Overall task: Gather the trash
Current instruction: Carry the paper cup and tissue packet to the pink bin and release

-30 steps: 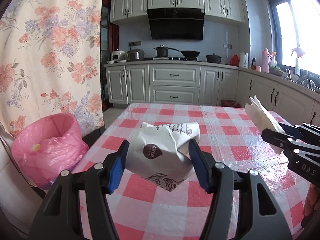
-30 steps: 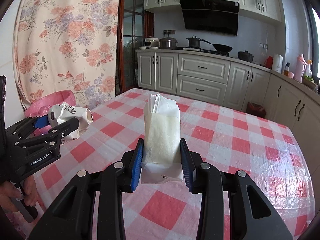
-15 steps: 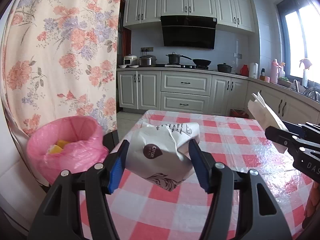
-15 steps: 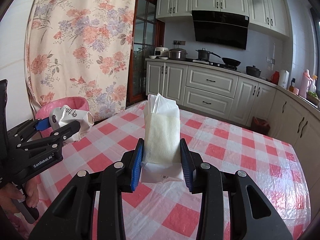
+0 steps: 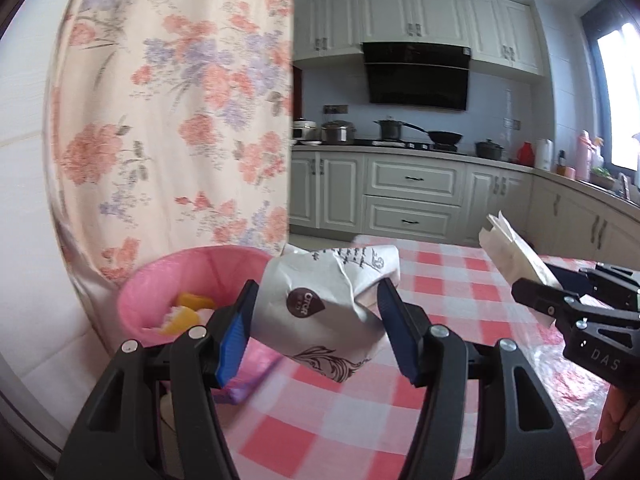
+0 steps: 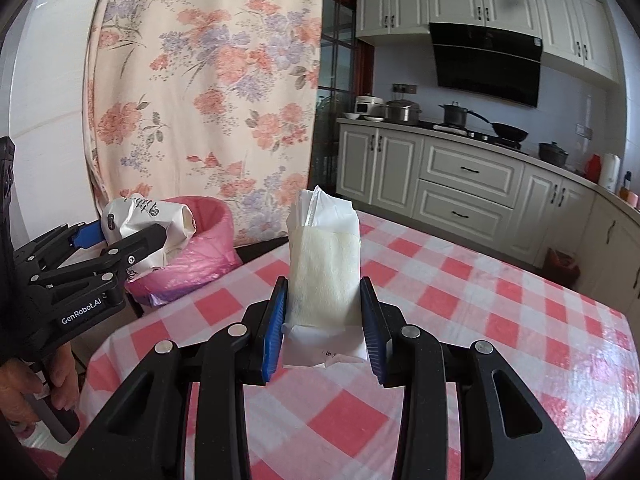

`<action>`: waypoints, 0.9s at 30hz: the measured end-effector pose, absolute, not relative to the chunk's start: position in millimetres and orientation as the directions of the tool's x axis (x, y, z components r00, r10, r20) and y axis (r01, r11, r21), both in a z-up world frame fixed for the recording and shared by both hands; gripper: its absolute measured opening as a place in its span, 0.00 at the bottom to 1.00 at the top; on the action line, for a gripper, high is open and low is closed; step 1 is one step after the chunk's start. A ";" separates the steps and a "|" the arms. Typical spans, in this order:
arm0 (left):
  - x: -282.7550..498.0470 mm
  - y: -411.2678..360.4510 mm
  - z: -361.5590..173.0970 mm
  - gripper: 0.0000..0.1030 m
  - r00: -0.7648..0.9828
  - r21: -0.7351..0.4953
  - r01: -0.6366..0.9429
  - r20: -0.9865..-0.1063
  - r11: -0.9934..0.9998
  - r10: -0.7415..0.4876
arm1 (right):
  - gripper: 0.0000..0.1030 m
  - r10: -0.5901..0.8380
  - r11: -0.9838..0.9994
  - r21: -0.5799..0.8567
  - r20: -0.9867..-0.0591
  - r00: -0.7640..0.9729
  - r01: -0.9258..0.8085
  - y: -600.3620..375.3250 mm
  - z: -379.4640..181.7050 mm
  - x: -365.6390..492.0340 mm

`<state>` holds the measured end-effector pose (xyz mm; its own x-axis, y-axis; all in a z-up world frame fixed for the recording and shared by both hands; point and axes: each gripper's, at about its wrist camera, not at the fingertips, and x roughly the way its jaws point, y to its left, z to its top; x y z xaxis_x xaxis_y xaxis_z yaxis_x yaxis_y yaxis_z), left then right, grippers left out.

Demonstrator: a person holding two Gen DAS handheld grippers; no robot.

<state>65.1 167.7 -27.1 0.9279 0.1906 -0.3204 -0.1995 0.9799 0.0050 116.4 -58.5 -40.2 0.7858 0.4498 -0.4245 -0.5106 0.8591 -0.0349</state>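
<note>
**Both tongs loaded beside the pink bin**

Nearest in the left wrist view, the left tongs point(image 5: 316, 332) pinch a crumpled white paper bag point(image 5: 324, 304) between their blue pads point(image 5: 234, 338); the bag bears a dark round logo and black scrollwork, and it hangs in the air at the edge of the surface point(image 5: 452, 304), which is covered by a red-and-white checked cloth. Just beyond and to the left of the bag stands a bin lined with a pink bag point(image 5: 160, 280), set against a floral curtain point(image 5: 180, 112); yellow and white scraps point(image 5: 186, 312) lie inside it.

In the right wrist view, the right tongs point(image 6: 324, 320) are pressed onto an upright white paper packet point(image 6: 324, 264), its folded top pointing up, held above the checked surface. To the far left of that view the other tongs carry the crumpled bag in front of the pink bin, and a hand point(image 6: 36, 384) grips their handle.

Farther back run cream kitchen cabinets point(image 6: 468, 184), with pots and a pan point(image 6: 508, 132) on the stove under a black range hood point(image 6: 488, 64).
</note>
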 end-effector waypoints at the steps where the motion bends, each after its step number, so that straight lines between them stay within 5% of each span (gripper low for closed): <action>1: 64.9 176.6 -26.0 0.57 0.926 0.003 -0.216 -0.317 0.976 0.206 | 0.35 0.461 0.852 -0.032 -0.428 0.777 -0.523 -50.7 -40.2 119.3; 27: 119.8 331.1 -20.1 0.57 0.843 0.007 -0.429 -0.356 0.903 0.403 | 0.35 0.648 0.683 -0.004 -0.459 0.608 -0.731 133.3 -31.7 193.6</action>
